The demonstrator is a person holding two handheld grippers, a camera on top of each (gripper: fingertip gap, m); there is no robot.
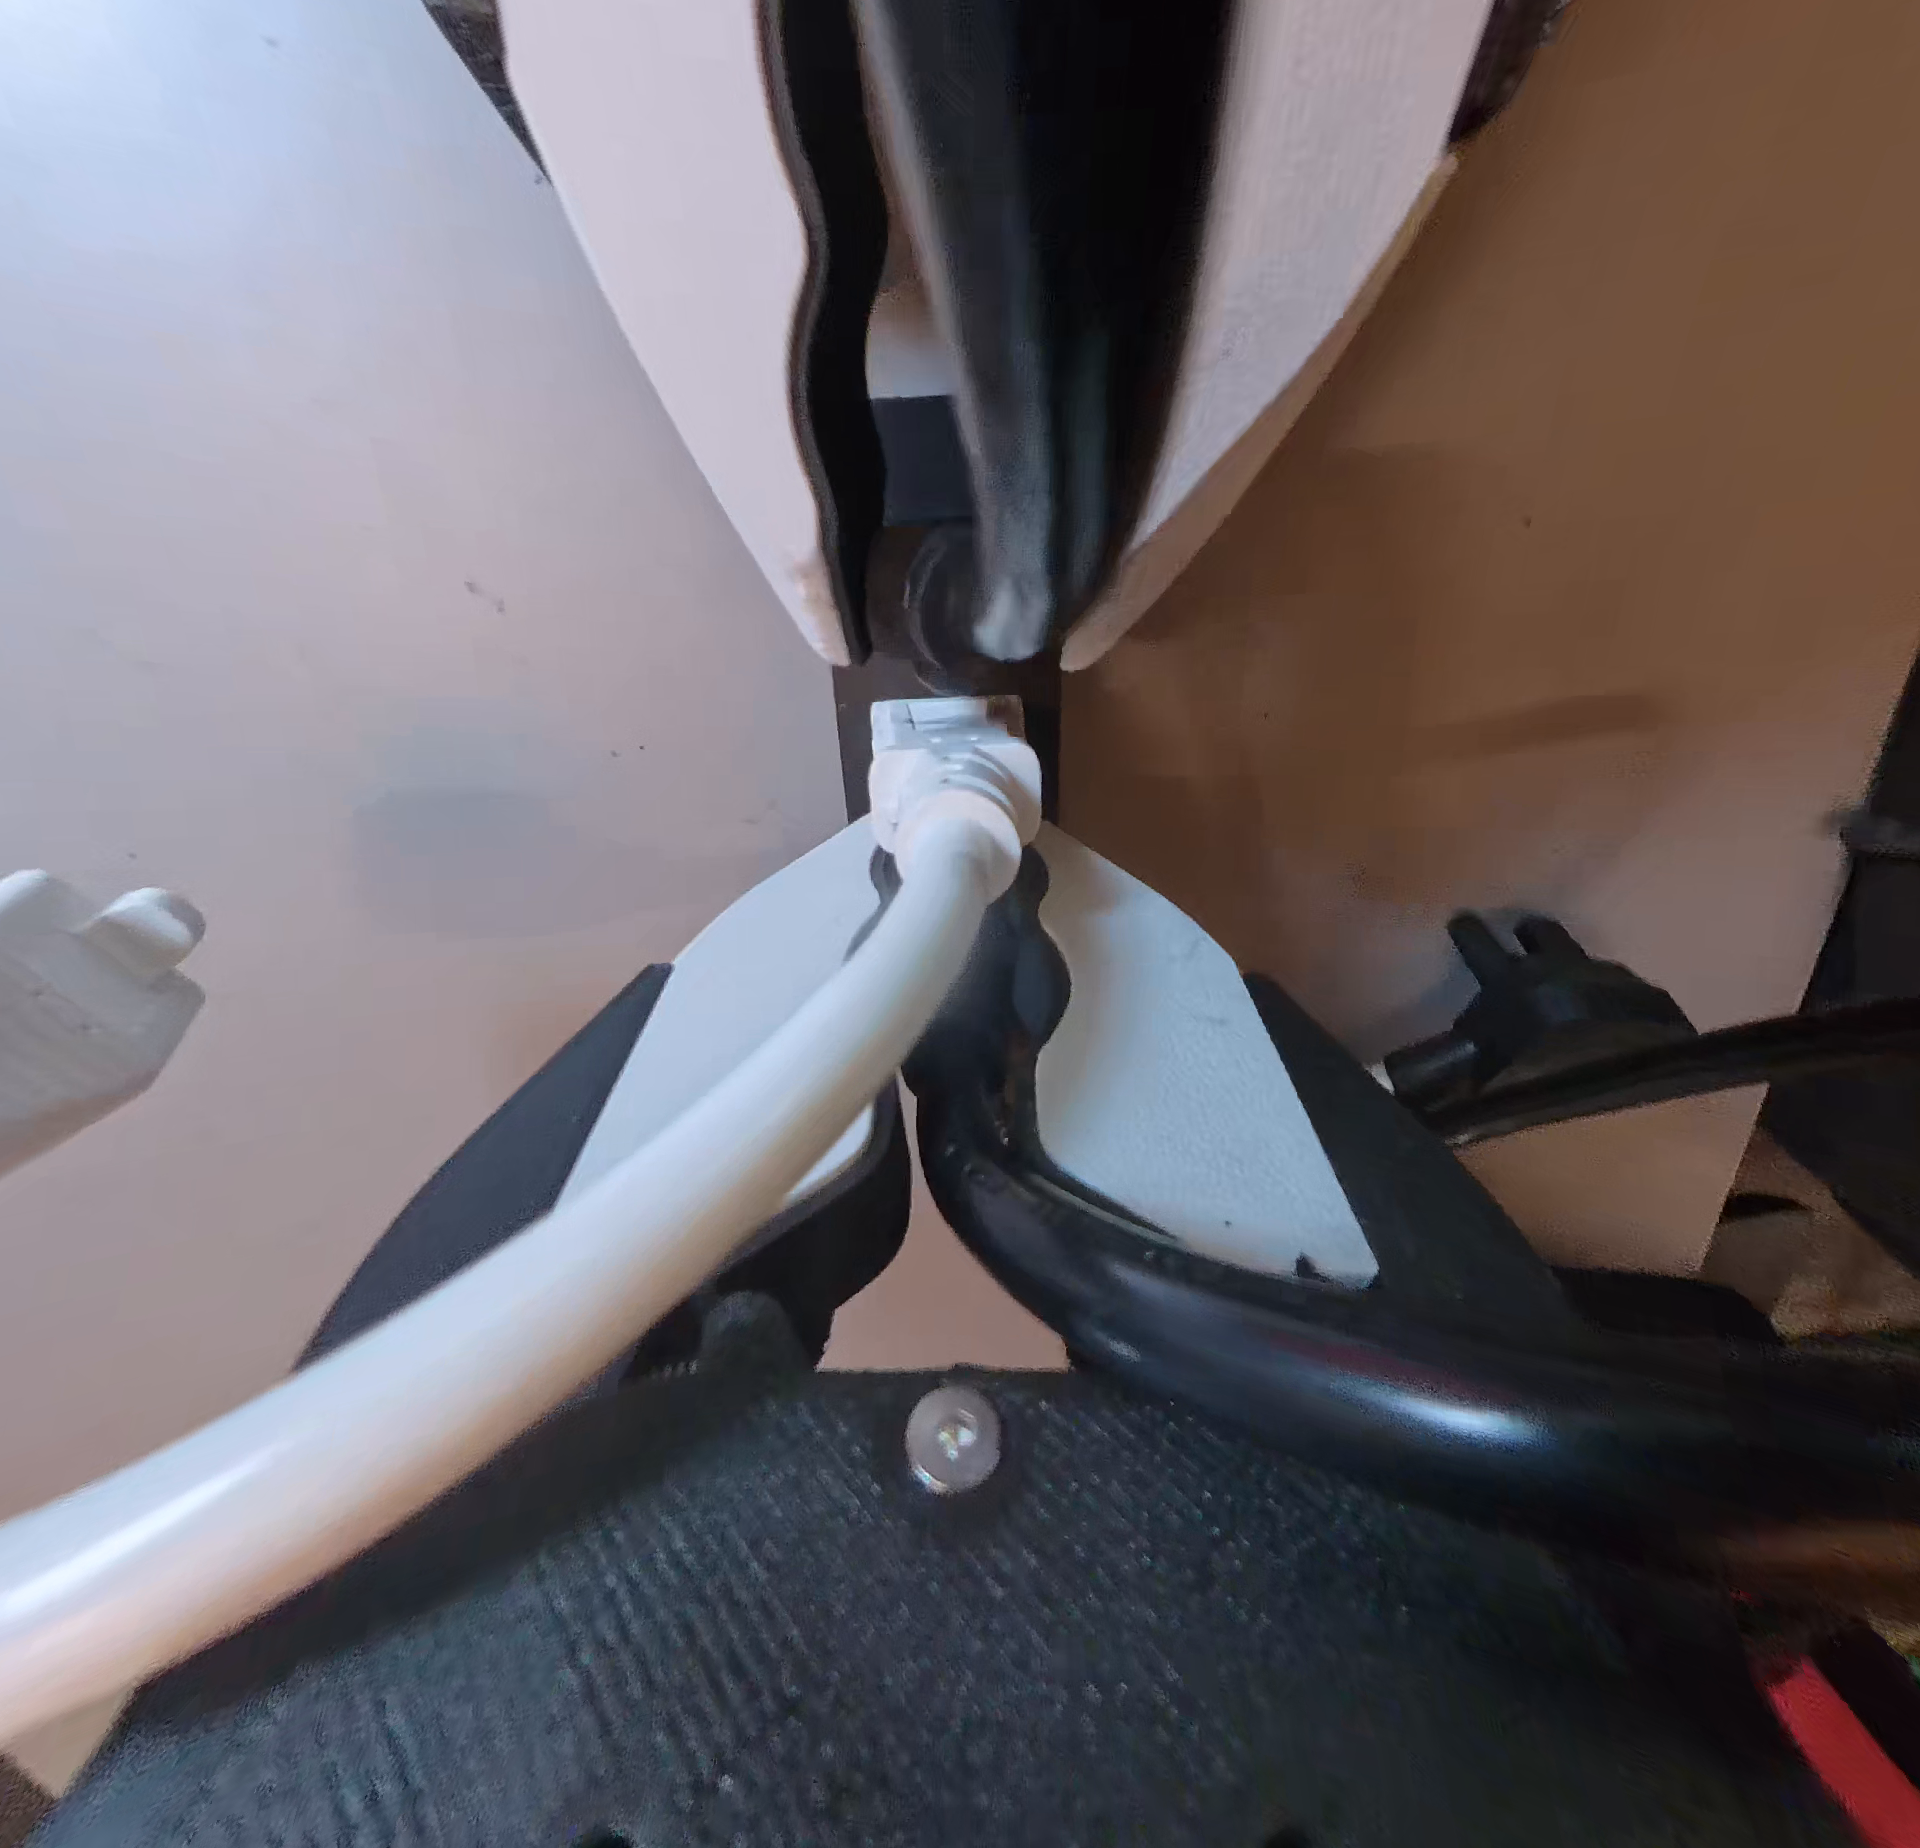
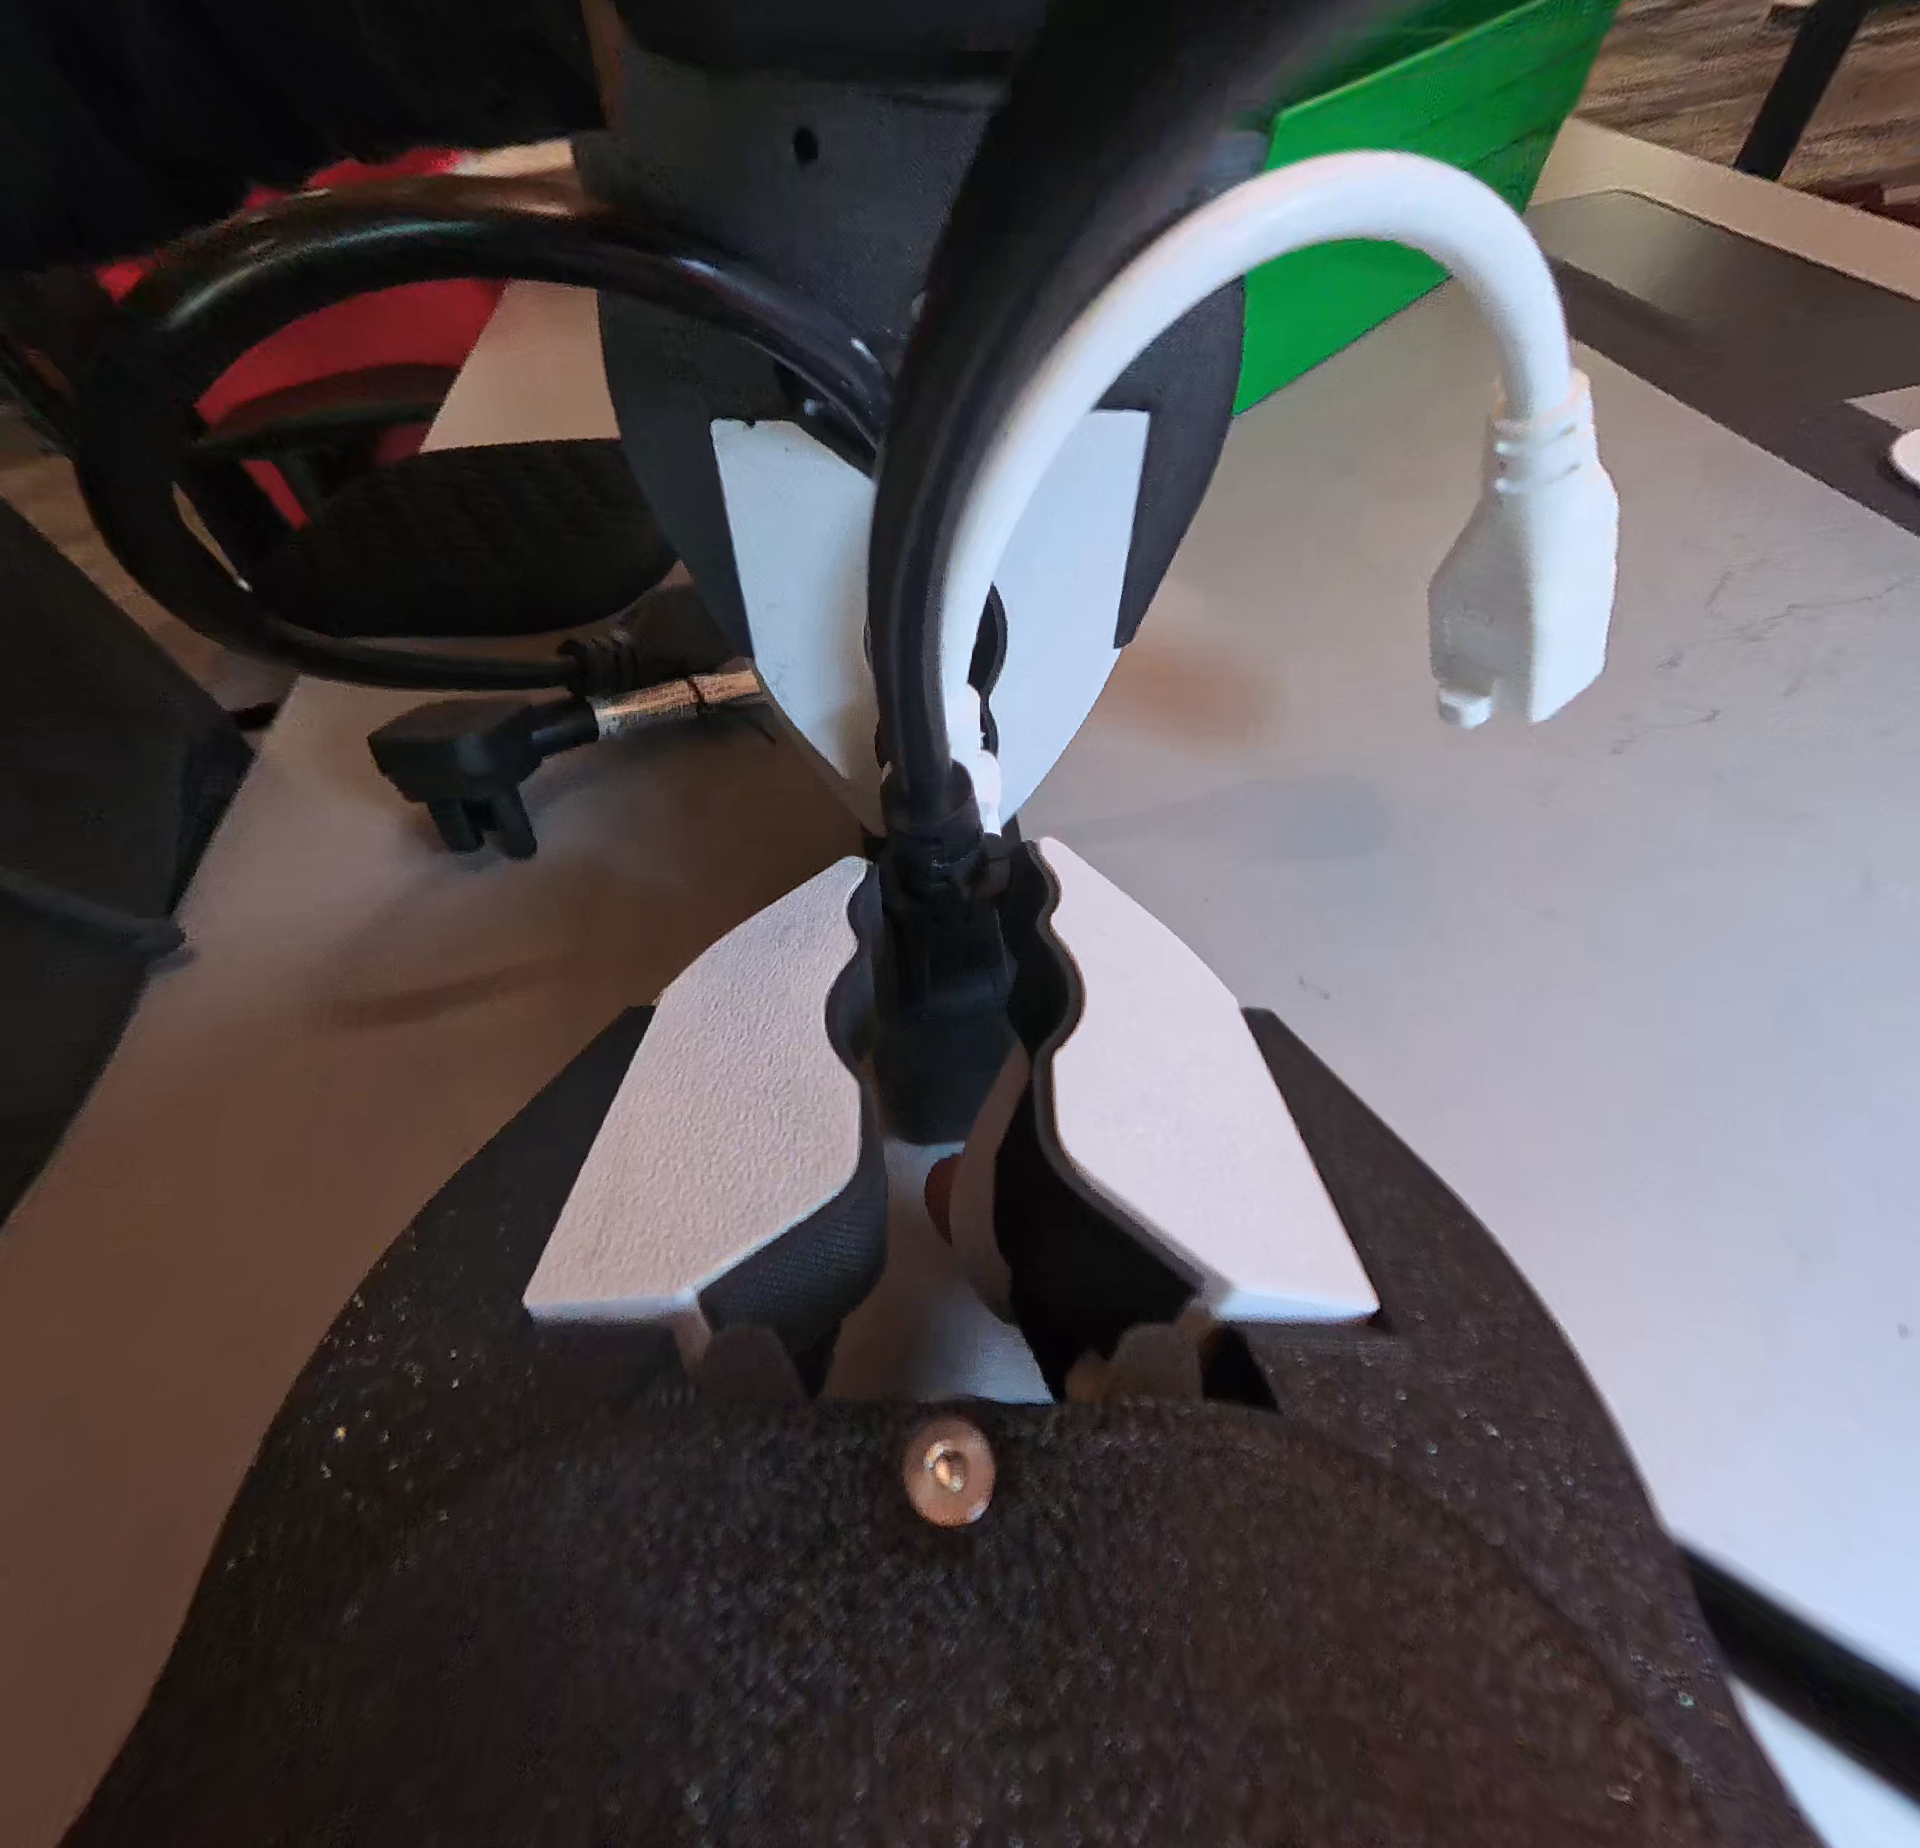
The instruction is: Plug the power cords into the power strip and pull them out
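In the left wrist view my left gripper point(image 1: 951, 853) is shut on the white cord point(image 1: 582, 1216) just behind its white plug point(image 1: 951, 759). A black cord point(image 1: 1195, 1289) runs through the same jaws. My right gripper point(image 1: 956, 645) faces it tip to tip. In the right wrist view my right gripper point(image 2: 951, 858) is shut on a black plug point(image 2: 935, 977), and the left gripper point(image 2: 940, 790) sits just beyond it. The white cord point(image 2: 1247, 209) arcs up to a hanging white connector point(image 2: 1527, 593). A white piece point(image 2: 925, 1175) shows behind the black plug. I cannot make out the power strip.
A loose black plug point(image 2: 468, 759) lies on the grey table point(image 2: 1455, 1071) to the left, its black cord point(image 2: 260, 603) looping behind; it also shows in the left wrist view point(image 1: 1538, 977). A green panel point(image 2: 1455, 136) stands at the back right. A red-and-black chair point(image 2: 343, 364) is back left. About 5 cm separates my left fingertips from my right.
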